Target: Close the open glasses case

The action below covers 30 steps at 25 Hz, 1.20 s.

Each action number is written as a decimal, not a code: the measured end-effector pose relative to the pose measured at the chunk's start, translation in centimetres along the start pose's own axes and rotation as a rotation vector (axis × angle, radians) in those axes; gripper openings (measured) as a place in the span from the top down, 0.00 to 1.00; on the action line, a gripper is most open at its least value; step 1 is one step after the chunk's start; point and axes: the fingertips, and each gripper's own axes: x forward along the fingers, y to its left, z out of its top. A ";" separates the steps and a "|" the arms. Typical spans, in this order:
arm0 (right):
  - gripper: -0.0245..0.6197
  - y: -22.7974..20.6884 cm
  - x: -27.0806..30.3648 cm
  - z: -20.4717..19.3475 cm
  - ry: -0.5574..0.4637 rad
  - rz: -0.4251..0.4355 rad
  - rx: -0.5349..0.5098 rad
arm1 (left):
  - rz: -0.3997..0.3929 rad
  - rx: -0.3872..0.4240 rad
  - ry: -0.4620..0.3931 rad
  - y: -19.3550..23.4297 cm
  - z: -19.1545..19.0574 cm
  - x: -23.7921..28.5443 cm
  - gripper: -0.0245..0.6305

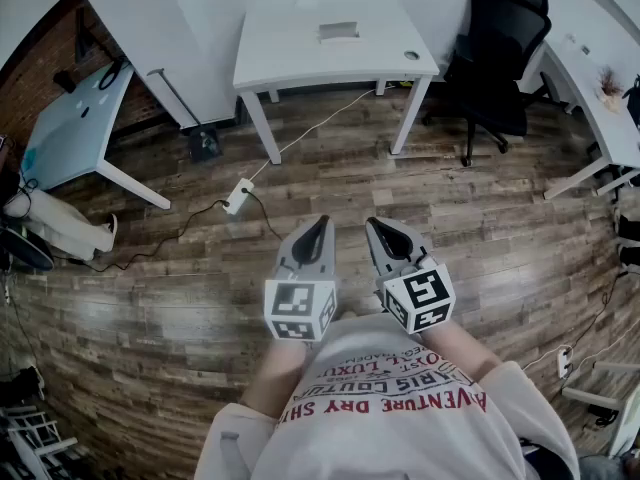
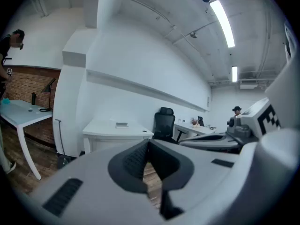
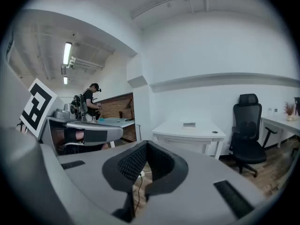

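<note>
A small grey boxy object (image 1: 339, 31), perhaps the glasses case, lies at the back of a white table (image 1: 290, 53) a few steps ahead; it is too far off to tell whether it is open. It also shows in the left gripper view (image 2: 122, 124) and the right gripper view (image 3: 189, 124). My left gripper (image 1: 318, 226) and right gripper (image 1: 380, 226) are held side by side at chest height over the wooden floor, far short of the table. Both are shut with nothing held; the left gripper's (image 2: 148, 143) tips meet, and so do the right gripper's (image 3: 146, 144).
A black office chair (image 1: 500, 43) stands right of the table. A white power strip (image 1: 238, 196) and its cable lie on the floor between me and the table. A pale blue desk (image 1: 70, 128) is at the left, a white desk (image 1: 600, 108) at the right. A person (image 3: 89, 102) stands far left.
</note>
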 end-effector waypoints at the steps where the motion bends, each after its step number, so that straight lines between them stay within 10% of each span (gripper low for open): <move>1: 0.94 -0.1 0.0 0.0 0.002 -0.003 0.000 | 0.000 0.001 -0.002 0.1 0.0 0.0 0.96; 30: 0.94 -4.7 1.9 -3.8 0.082 -0.084 0.119 | -0.017 -0.076 0.038 1.4 -2.8 4.3 0.96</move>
